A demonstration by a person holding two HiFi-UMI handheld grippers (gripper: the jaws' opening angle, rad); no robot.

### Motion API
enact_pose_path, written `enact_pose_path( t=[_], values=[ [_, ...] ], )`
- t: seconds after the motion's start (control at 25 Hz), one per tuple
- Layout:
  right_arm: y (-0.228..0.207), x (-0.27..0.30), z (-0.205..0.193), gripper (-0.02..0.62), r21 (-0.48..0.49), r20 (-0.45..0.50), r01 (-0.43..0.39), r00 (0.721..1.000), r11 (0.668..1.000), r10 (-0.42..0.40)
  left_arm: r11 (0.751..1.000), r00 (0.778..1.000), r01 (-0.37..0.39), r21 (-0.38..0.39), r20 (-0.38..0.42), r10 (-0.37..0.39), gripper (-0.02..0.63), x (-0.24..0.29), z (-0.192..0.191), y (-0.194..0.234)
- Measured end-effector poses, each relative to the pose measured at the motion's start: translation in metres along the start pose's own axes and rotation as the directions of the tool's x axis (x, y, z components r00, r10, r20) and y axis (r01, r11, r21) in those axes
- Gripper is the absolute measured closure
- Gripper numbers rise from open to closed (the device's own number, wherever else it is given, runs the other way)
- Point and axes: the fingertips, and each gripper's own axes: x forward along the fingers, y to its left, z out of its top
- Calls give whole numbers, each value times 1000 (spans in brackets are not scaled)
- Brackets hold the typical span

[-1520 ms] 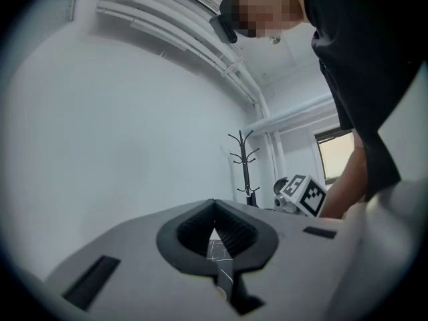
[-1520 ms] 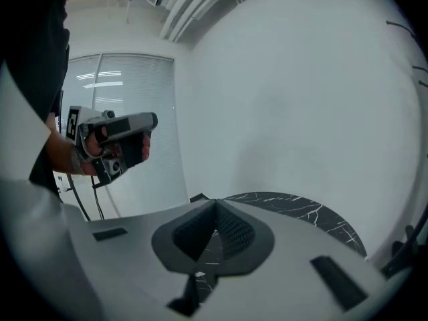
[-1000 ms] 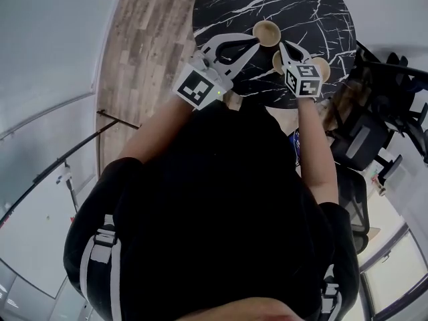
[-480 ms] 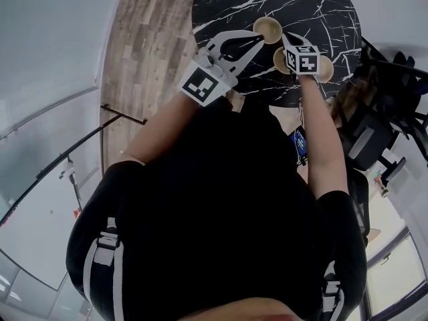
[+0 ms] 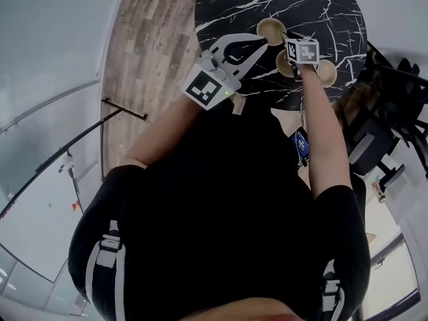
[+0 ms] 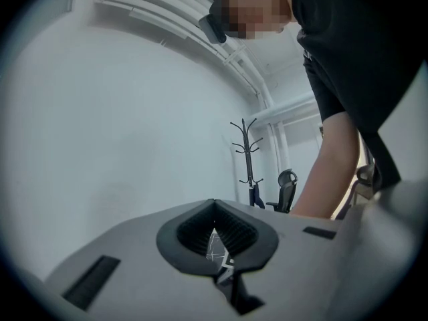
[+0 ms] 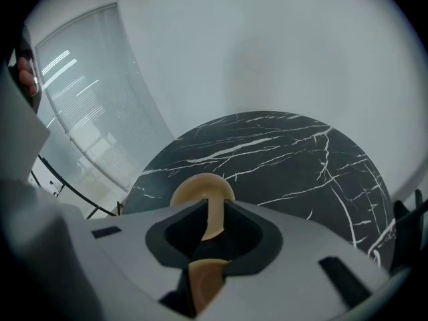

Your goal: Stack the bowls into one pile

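Note:
Three tan bowls sit apart on the round black marble table [image 5: 321,5]: a far bowl [image 5: 271,27], a middle bowl [image 5: 283,63] and a right bowl [image 5: 327,72]. My left gripper [image 5: 263,39] is shut on nothing, its tips beside the far bowl's near rim. In the left gripper view its fingertips [image 6: 214,202] meet, pointing level. My right gripper [image 7: 212,209] tilts down over the middle bowl [image 7: 204,283]. Its jaws are opening, with that bowl's rim in the gap and the pads off it. Beyond them lies the far bowl [image 7: 200,189]. The marker cube [image 5: 302,51] hides the right tips in the head view.
Wood flooring [image 5: 147,52] runs left of the table. Black office chairs [image 5: 374,139] crowd its right side. The left gripper view shows a white wall, a coat rack [image 6: 249,159], a chair [image 6: 286,179] and the person's forearm [image 6: 334,166]. The table's far half [image 7: 301,159] is bare marble.
The right gripper's cube has slid up the picture, closer over the middle bowl. The left gripper has crept slightly toward the far bowl. The bowls have stayed where they were.

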Motion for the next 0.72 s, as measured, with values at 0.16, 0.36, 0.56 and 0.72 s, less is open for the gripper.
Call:
enact_pose_path(
  t=[0.16, 0.36, 0.56, 0.72],
  values=[
    [-8, 9, 0, 496, 41, -57, 6, 998, 999, -4, 1000, 1000, -8, 4, -7, 8, 603, 0, -2, 3],
    [-16, 27, -11, 471, 118, -138, -5, 990, 993, 22, 1000, 999, -27, -13, -29, 27, 603, -4, -11, 7],
    [-17, 43, -19, 474, 145, -194, -13, 980, 989, 41, 999, 998, -45, -3, -34, 45, 603, -11, -15, 13],
    [-19, 52, -23, 495, 149, -235, 3, 971, 989, 33, 998, 997, -58, -12, -46, 57, 603, -15, -19, 17]
  ],
)
